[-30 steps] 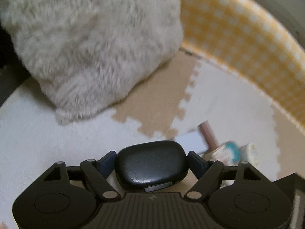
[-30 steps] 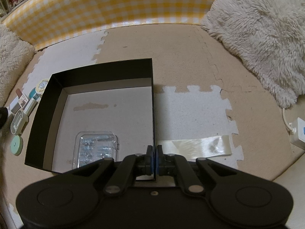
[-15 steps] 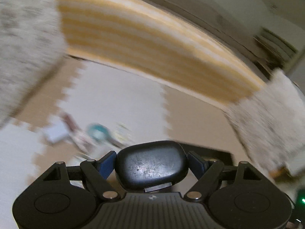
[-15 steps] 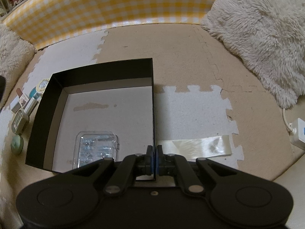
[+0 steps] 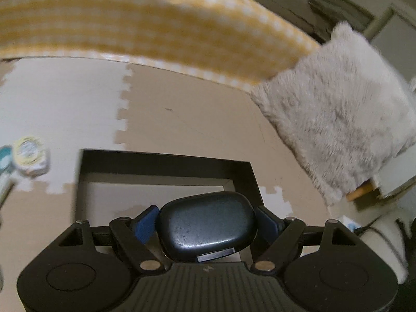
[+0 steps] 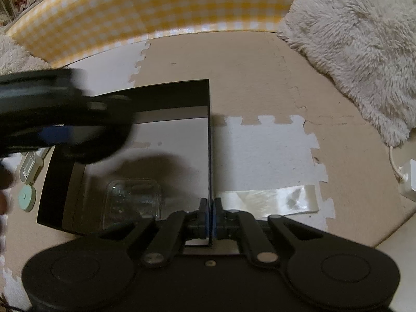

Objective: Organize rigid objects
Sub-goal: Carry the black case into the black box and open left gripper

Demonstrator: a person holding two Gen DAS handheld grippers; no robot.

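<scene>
My left gripper (image 5: 206, 223) is shut on a black rounded case (image 5: 205, 234), its blue pads pressing both ends. It hangs above the near part of an open black box (image 5: 166, 160). In the right wrist view the same case (image 6: 91, 143) shows blurred over the box's far left corner. My right gripper (image 6: 210, 209) is shut on the box's right wall (image 6: 208, 119), near its front corner. A clear plastic case (image 6: 132, 197) lies on the box's floor, in the shadow of the left gripper.
Small items lie left of the box: a mint round piece (image 6: 26, 197), a white device (image 6: 28, 166) and a round yellow-rimmed tub (image 5: 30, 156). A fluffy cushion (image 6: 358, 39) lies at the right, a yellow checked wall (image 6: 156, 7) behind. A strip of tape (image 6: 267, 201) sits right of the box.
The left gripper has swung right with the black case, from facing a cushion to over the box, and now enters the right wrist view. The right gripper has kept still on the box wall.
</scene>
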